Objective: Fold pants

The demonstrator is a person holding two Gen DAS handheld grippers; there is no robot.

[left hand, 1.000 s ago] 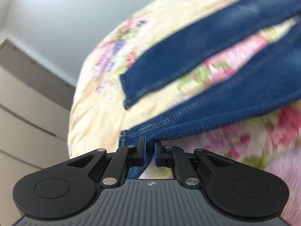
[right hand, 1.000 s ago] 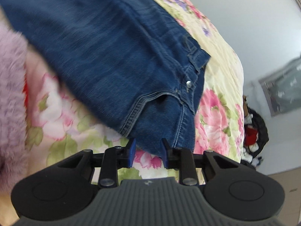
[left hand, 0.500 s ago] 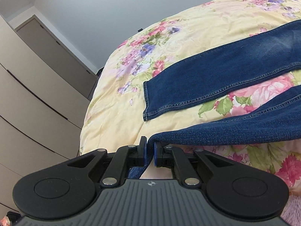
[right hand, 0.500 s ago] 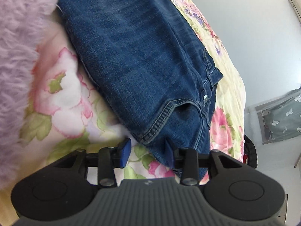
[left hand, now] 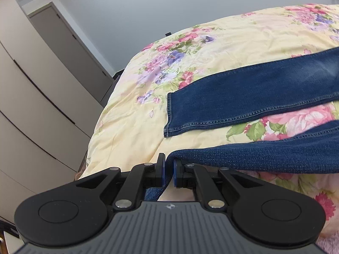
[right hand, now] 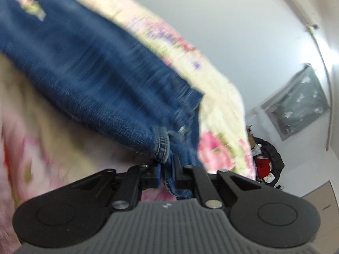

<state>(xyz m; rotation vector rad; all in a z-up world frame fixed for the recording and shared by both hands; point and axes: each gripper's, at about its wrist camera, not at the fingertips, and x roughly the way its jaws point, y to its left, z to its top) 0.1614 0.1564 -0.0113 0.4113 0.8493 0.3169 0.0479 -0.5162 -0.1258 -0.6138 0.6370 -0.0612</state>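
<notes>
Dark blue jeans lie on a floral yellow bedspread (left hand: 211, 48). My left gripper (left hand: 168, 169) is shut on the hem of the near jeans leg (left hand: 264, 156), which is lifted off the bed. The far leg (left hand: 243, 97) lies flat, its hem toward the left. In the blurred right wrist view, my right gripper (right hand: 166, 172) is shut on the jeans' waist end (right hand: 161, 144) by the pocket seam, raising it. The jeans' body (right hand: 74, 53) stretches up and left.
Beige wardrobe doors (left hand: 31, 105) and a grey door stand left of the bed. A pink fluffy item (left hand: 330, 243) shows at the lower right. In the right wrist view, a dark bag with red contents (right hand: 267, 160) sits on the floor beyond the bed's edge.
My right gripper closed on the jeans' waist end and is lifting it, in motion. My left gripper keeps its hold on the hem and has risen, tilting up.
</notes>
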